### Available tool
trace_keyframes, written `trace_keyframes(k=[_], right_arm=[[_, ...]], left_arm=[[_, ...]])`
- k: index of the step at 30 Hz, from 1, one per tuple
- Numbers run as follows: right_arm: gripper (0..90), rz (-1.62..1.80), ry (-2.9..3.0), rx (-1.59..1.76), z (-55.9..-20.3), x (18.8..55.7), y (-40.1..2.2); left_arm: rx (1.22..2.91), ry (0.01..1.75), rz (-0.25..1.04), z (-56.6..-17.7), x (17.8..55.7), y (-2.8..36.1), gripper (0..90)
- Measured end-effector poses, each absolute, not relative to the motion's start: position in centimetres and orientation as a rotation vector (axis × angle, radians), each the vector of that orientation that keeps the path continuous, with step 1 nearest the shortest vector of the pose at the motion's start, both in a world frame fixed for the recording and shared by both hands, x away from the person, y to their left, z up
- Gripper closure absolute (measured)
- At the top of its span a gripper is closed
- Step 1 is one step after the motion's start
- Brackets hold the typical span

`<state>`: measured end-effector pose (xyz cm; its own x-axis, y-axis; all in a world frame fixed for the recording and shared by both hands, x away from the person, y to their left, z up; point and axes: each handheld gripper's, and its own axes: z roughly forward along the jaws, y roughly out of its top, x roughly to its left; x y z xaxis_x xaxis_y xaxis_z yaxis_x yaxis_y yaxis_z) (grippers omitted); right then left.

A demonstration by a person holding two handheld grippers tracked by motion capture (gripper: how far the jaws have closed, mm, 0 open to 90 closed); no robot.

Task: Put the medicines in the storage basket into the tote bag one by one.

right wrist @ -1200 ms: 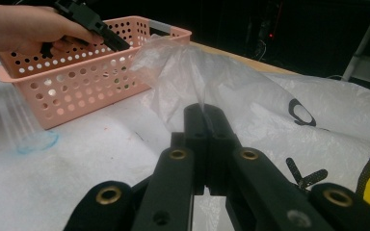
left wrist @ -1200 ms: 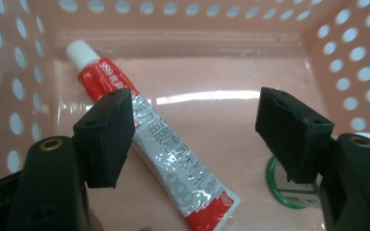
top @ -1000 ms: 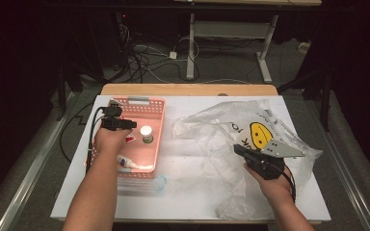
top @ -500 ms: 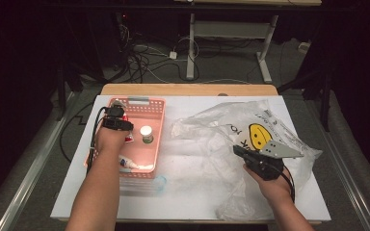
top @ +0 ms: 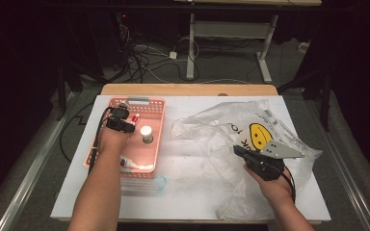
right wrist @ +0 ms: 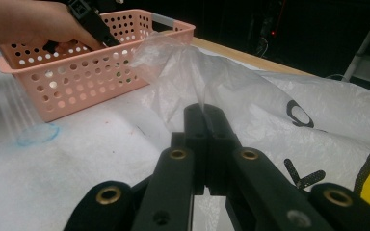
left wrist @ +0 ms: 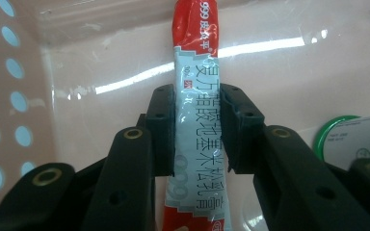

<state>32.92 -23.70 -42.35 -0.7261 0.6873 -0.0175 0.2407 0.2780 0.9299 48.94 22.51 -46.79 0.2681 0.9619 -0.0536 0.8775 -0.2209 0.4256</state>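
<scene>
The left gripper (left wrist: 196, 130) has just been closing and now pinches the red-and-white tube (left wrist: 197, 125) inside the pink basket (top: 151, 144); a slanted grip could let it slip; beside the basket, the right gripper (right wrist: 206, 115) clamps the plastic bag (right wrist: 192, 72), which might tear.

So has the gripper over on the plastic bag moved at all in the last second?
No. The right gripper sits at the same spot beside the bag's yellow smiley face, shut on the plastic.

Left gripper (left wrist: 196, 130) jaws have just been closing, now pinching red-white sachet (left wrist: 195, 110) in basket (top: 153, 111)
</scene>
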Motion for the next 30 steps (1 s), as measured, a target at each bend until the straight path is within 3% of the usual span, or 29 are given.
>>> trace_keyframes(k=[4, 10, 30], right_arm=[[90.0, 1.437, 2.14, 0.832, -42.4, 33.0, -23.6], [90.0, 1.437, 2.139, 0.833, -42.3, 32.9, -23.7], [90.0, 1.438, 2.132, 0.835, -42.3, 32.8, -23.8]], left_arm=[[2.169, 1.663, 0.327, -46.9, 49.0, 22.5, 61.0], [2.176, 1.655, 0.321, -46.9, 48.9, 22.4, 67.1], [2.142, 1.607, 0.311, -45.3, 48.2, 22.8, 67.8]])
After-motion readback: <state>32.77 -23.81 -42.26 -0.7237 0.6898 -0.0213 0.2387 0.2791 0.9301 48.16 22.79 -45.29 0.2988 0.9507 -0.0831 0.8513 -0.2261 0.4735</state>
